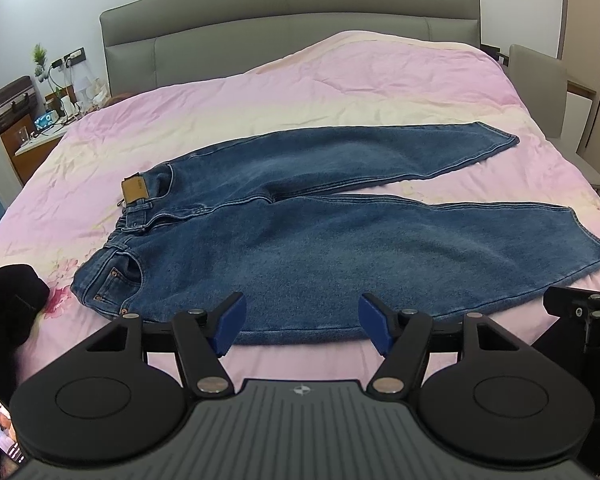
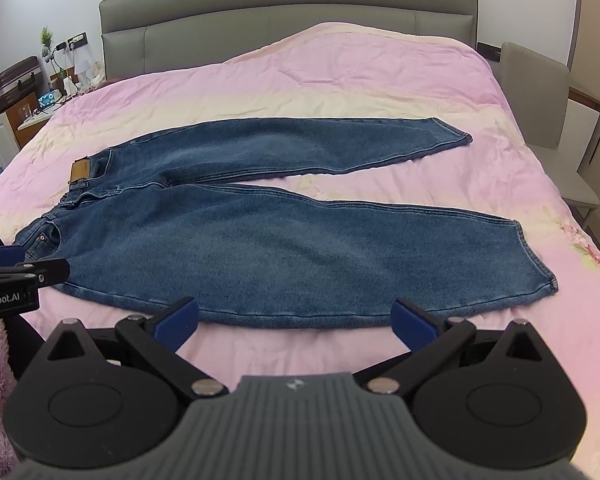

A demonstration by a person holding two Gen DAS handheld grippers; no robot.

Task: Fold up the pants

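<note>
Blue jeans (image 1: 320,236) lie spread flat on the pink bedspread (image 1: 340,92), waistband with a tan patch (image 1: 134,191) at the left, both legs running right and slightly apart. The jeans also show in the right wrist view (image 2: 260,240). My left gripper (image 1: 302,320) is open and empty, hovering over the near edge of the near leg, toward the waist. My right gripper (image 2: 296,316) is open and empty, over the near edge of the same leg, farther right. The right gripper's edge shows in the left view (image 1: 580,308); the left gripper's edge shows in the right view (image 2: 16,276).
A grey padded headboard (image 1: 292,12) stands at the far end of the bed. A cluttered nightstand (image 1: 40,128) is at the far left, a grey chair (image 2: 548,92) at the right. A black cloth (image 1: 8,304) lies at the near left.
</note>
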